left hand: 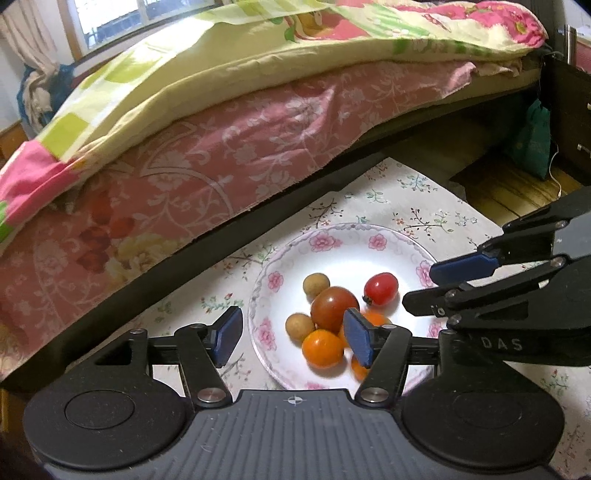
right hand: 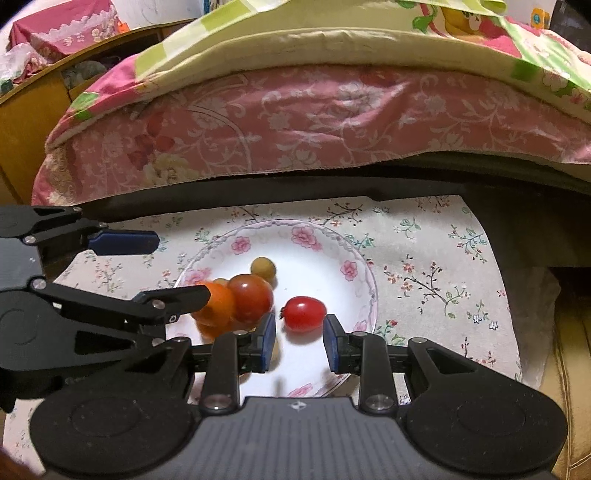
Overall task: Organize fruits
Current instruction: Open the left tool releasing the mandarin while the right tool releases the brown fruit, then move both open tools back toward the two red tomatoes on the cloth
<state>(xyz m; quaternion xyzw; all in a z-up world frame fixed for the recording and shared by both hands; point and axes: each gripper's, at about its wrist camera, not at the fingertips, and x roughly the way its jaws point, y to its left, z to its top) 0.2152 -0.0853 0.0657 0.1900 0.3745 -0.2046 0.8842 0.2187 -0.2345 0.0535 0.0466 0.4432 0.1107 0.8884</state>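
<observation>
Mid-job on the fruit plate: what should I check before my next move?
1. Left gripper empty, jaws apart: ok.
2. Right gripper empty, jaws narrow, red tomato just beyond its tips: ok.
3. All visible fruit inside the plate: ok.
4. Grippers clear of each other: cannot tell, they crowd together over the plate.
5. Second container to sort into: not ok, none in view.

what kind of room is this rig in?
Most likely a bedroom in a home. A bed with a pink floral sheet and a yellow-green quilt fills the background, with a curtained window behind. The fruit plate sits on a floral cloth beside the bed.
</observation>
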